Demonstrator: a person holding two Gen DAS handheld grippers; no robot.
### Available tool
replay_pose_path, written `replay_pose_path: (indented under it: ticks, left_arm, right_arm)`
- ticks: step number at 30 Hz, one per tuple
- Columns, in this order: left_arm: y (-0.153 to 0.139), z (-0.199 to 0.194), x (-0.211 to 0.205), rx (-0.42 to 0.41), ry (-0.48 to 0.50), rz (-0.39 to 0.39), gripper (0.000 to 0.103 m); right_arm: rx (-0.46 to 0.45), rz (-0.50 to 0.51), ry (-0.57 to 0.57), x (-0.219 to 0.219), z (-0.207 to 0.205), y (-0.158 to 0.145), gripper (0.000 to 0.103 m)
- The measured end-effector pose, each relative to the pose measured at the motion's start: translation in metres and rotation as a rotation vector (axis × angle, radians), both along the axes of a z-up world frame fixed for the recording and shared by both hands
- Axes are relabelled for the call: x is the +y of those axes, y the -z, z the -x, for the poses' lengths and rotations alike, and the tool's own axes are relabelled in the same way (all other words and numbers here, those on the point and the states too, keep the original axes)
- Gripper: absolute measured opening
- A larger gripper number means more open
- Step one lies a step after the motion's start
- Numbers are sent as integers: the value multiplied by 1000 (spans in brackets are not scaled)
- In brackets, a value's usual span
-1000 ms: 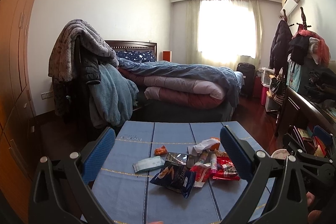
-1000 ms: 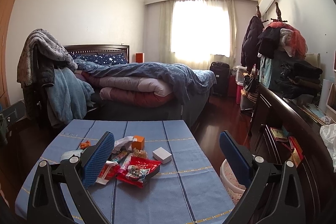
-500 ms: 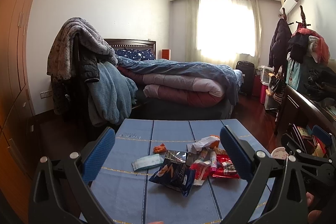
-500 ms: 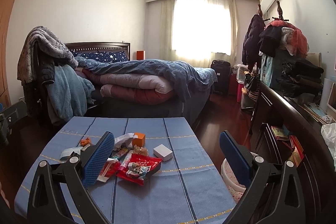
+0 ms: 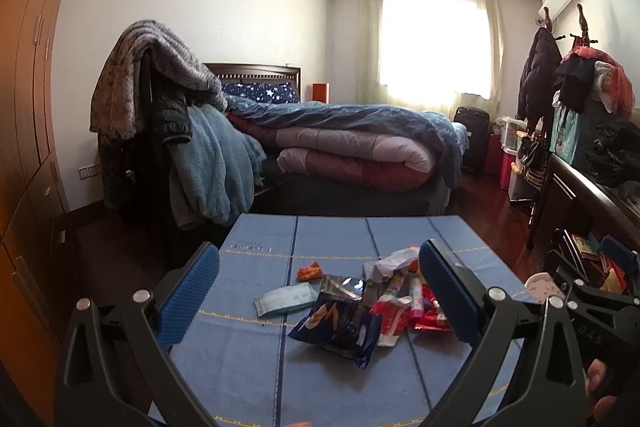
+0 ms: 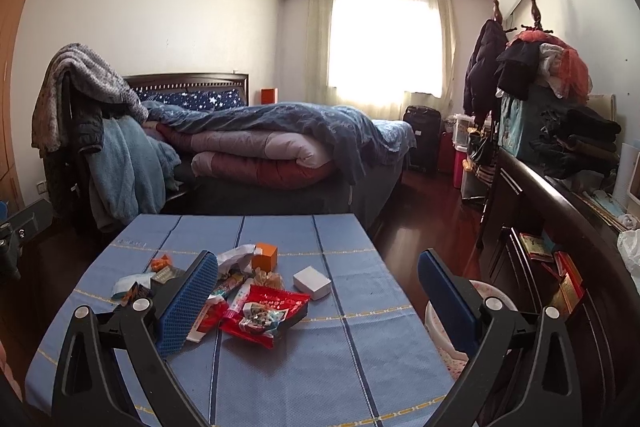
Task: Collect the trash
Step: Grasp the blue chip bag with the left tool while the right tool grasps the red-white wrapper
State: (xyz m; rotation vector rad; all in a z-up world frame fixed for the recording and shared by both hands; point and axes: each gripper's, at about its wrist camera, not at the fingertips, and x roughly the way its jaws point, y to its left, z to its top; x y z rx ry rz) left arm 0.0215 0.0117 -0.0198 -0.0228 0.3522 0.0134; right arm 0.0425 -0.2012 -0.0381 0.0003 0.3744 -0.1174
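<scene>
Holding both tongs, left [image 5: 318,291] and right [image 6: 318,291], wide apart and empty above the counter [image 6: 280,367], I see the trash [image 6: 264,311] heaped at its middle. Overlapping wrappers may slide, so I could pinch two, or push some off the edge.

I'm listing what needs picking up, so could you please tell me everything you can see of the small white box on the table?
The small white box is a closed, squarish, plain carton that looks like cardboard. It lies flat on the blue tablecloth, turned corner-on to the right wrist camera, at the right edge of the litter pile and apart from the red wrapper. Neither gripper touches it.
</scene>
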Motion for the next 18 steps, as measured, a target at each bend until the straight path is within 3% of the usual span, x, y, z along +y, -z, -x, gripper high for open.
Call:
replay_pose_path:
  ticks: [4,10,14,18]
  left_arm:
    - [25,-19,14,80,-26,-8,100]
    - [90,-76,25,300,0,12,99]
    - [114,-92,12,353,92,44,99]
    - [127,-107,-11,360,140,0,99]
  right_arm:
    - [52,-14,-34,1,-11,14,99]
    - [158,-31,-63,5,-29,45,99]
    - [213,-40,-65,4,-37,61,99]
    - [244,-59,-56,-1,-42,71,99]
